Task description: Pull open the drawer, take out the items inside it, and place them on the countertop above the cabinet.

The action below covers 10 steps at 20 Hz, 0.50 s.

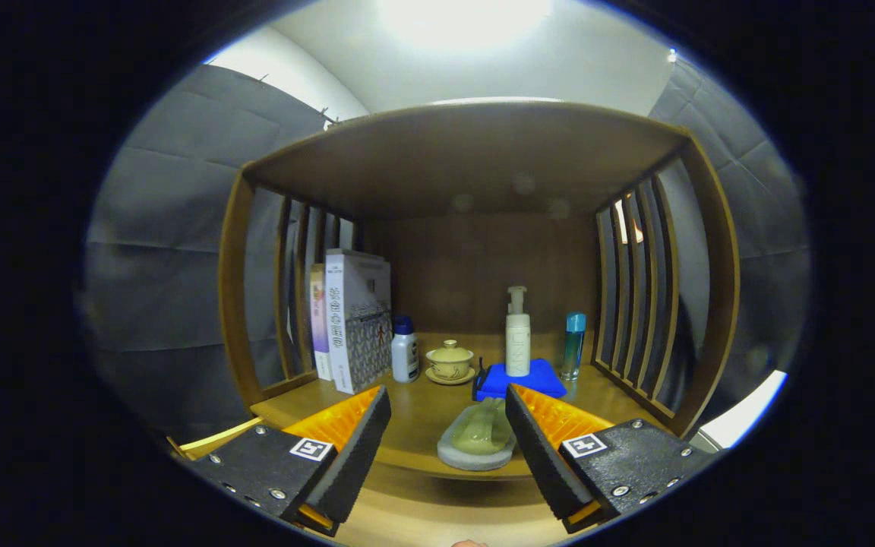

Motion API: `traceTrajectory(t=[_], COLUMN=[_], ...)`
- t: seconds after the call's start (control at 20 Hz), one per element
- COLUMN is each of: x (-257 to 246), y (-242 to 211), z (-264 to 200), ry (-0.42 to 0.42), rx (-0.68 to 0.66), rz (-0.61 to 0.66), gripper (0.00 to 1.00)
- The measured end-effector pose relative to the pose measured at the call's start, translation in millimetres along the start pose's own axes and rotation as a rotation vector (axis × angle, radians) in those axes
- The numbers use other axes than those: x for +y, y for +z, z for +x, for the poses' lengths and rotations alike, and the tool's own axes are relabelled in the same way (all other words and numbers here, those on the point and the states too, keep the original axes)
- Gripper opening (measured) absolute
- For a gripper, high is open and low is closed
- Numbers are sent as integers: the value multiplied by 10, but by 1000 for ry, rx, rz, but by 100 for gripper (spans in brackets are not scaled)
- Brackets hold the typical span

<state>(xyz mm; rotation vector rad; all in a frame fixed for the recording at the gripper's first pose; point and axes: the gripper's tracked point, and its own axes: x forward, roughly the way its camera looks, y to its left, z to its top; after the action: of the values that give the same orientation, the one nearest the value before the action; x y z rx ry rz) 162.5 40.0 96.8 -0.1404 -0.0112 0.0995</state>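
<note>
Gripper (447, 437) is hovering with fingers apart and empty, the soap dish (477, 444) lying between them at the countertop (415, 414) edge, probably just set down.

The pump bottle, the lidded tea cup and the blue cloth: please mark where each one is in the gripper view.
pump bottle (517, 342), gripper view, middle of its white body.
lidded tea cup (450, 362), gripper view, side of the bowl under the lid.
blue cloth (542, 377), gripper view, bare part right of the bottle.

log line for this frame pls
gripper: open, fingers empty | between fingers: soap dish on countertop | beyond: pump bottle on blue cloth
</note>
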Motion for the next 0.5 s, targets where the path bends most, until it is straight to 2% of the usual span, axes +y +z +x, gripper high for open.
traceTrajectory(t=[0.2, 0.5], x=[38, 61], y=[14, -187], z=[-308, -771], ry=[-3, -39], rx=[-35, -34], rz=[57, 67], gripper=[94, 94])
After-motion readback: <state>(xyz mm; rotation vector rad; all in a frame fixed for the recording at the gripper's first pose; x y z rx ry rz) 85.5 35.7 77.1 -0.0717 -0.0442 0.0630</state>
